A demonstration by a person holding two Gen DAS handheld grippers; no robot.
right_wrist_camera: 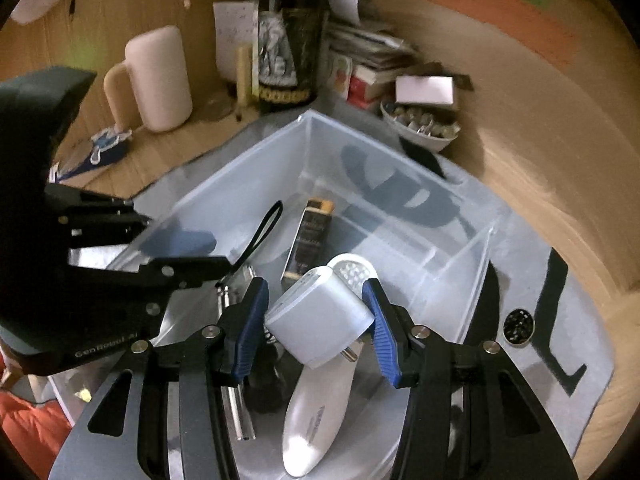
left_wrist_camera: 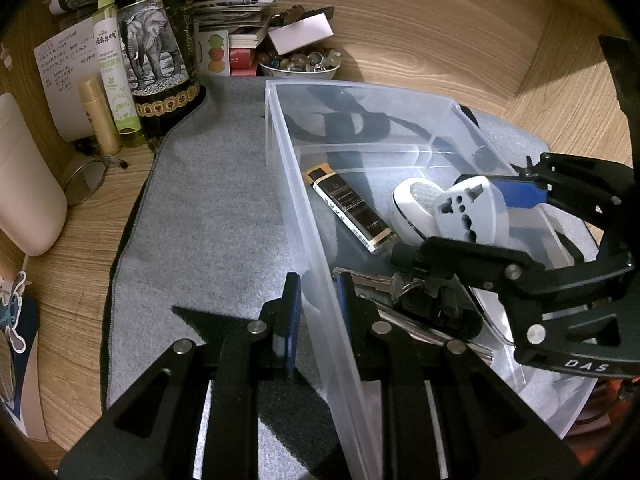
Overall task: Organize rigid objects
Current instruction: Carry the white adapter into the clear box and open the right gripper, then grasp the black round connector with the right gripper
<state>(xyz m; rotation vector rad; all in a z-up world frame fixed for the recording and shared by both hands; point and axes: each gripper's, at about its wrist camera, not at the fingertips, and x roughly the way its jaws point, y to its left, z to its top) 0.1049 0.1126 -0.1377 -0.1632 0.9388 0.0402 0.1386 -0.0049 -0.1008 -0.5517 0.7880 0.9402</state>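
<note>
A clear plastic bin (left_wrist_camera: 304,216) stands on a grey mat (left_wrist_camera: 208,216). My left gripper (left_wrist_camera: 318,300) straddles the bin's left wall and is shut on it. Inside the bin lie a black and gold lighter (left_wrist_camera: 348,208), a white oval device (left_wrist_camera: 412,208), keys (left_wrist_camera: 376,280) and a black fob. My right gripper (right_wrist_camera: 316,320) is over the bin (right_wrist_camera: 248,184), its blue pads on both sides of a white travel plug adapter (right_wrist_camera: 320,316), which also shows in the left wrist view (left_wrist_camera: 472,210). The white device (right_wrist_camera: 316,412) lies beneath it, the lighter (right_wrist_camera: 308,236) beyond.
A dark bottle with an elephant label (left_wrist_camera: 160,60), a spray bottle (left_wrist_camera: 114,56), a gold tube (left_wrist_camera: 98,114), a pink mug (right_wrist_camera: 158,80), a bowl of small items (left_wrist_camera: 300,64), stacked papers and boxes (left_wrist_camera: 236,28) crowd the wooden desk's back. A round black badge (right_wrist_camera: 518,326) lies on the mat.
</note>
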